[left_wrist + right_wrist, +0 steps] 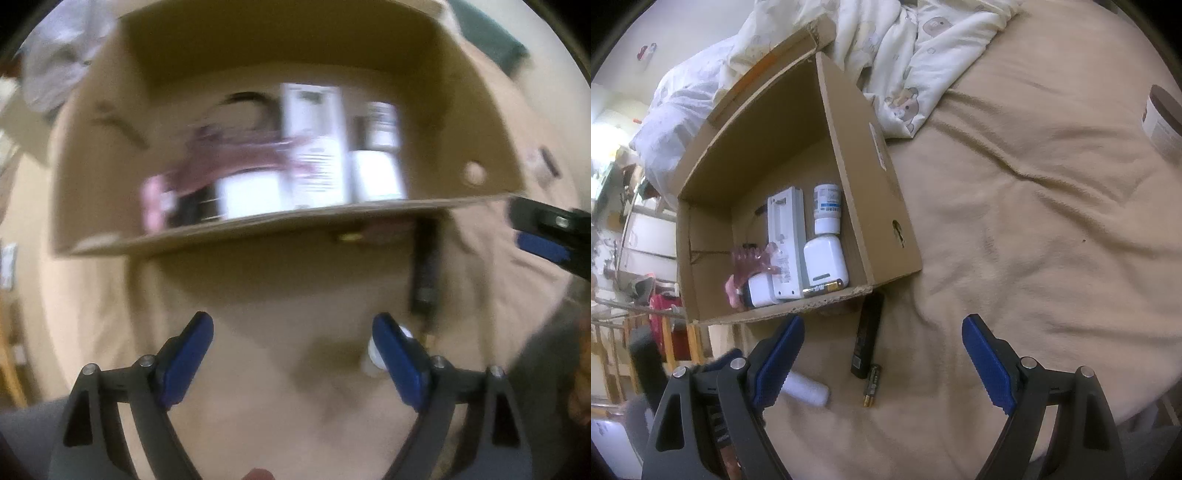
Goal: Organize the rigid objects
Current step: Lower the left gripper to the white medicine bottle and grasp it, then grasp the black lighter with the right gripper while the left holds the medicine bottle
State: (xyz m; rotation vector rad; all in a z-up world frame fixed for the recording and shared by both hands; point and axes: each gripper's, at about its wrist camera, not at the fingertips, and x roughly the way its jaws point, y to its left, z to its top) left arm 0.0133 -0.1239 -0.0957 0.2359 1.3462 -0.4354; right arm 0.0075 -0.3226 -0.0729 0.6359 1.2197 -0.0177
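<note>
Box contents [280, 162] motion-smeared in the left wrist view; brown-lidded jar [1165, 118] cropped by the right edge.

Box: your cardboard box [875, 221] sits open on the tan bed [1034, 229], with a white charger [825, 260], pill bottle [827, 210] and pink claw clip [753, 260] inside.
Loose items: black stick [868, 336], battery [872, 386] and a white tube [809, 392] (partly hidden) lie near your right gripper [882, 358].
Fingers: spread wide, nothing between them.

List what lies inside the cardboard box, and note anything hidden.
In the cardboard box: a white remote, a pill bottle, a white charger, a battery and a pink clip. The floor beneath them is covered.
</note>
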